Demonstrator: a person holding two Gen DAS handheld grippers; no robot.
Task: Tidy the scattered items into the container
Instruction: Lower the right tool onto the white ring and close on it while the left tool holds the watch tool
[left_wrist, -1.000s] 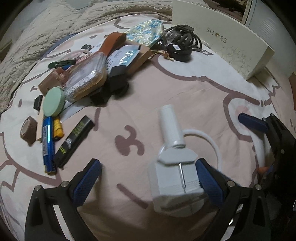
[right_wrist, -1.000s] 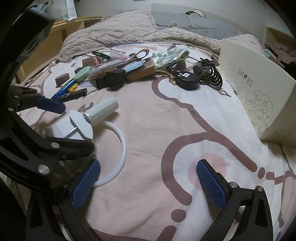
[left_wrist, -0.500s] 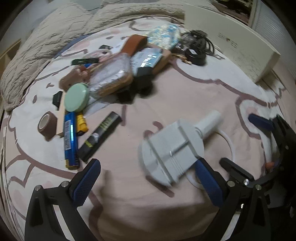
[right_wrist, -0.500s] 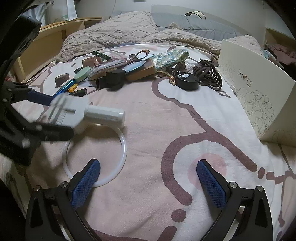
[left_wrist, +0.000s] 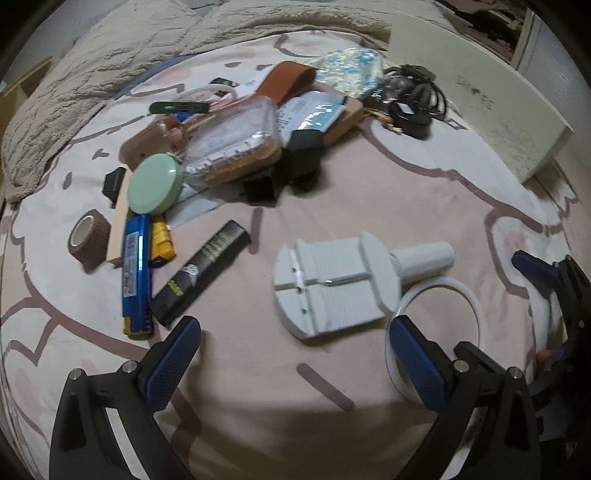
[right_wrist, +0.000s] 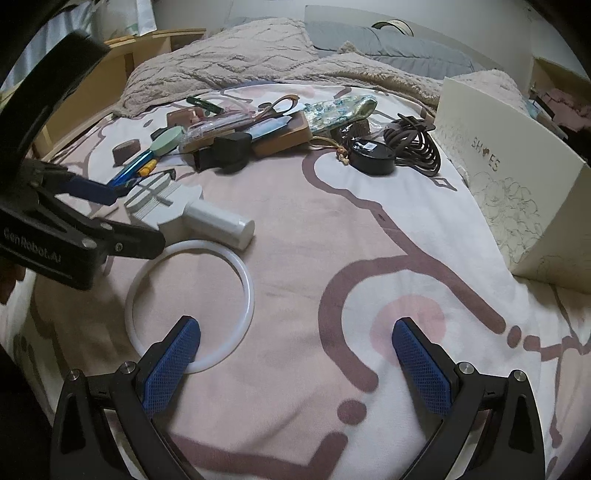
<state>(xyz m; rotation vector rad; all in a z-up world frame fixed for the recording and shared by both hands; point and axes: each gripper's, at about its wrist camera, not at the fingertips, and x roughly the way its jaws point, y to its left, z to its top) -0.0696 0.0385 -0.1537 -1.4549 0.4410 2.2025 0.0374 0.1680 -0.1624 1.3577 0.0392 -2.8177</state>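
Observation:
A white plastic tool with a round handle lies flat on the pink bedspread, just ahead of my left gripper. That gripper is open and holds nothing. The tool also shows in the right wrist view, with a white ring lying beside it. My right gripper is open and empty, its left fingertip over the ring's near edge. The cream shoe box stands at the right edge of the bed and appears far right as the shoe box in the left wrist view.
A pile of small items sits at the back: a green round tin, a brown tape roll, a blue tube, a black tube, a black cable bundle and a floral pouch. A rumpled blanket lies beyond.
The white tool has swung round from beside the left gripper's right finger and now lies ahead of the jaws, handle pointing right. The left gripper has drawn back. The right gripper stayed put.

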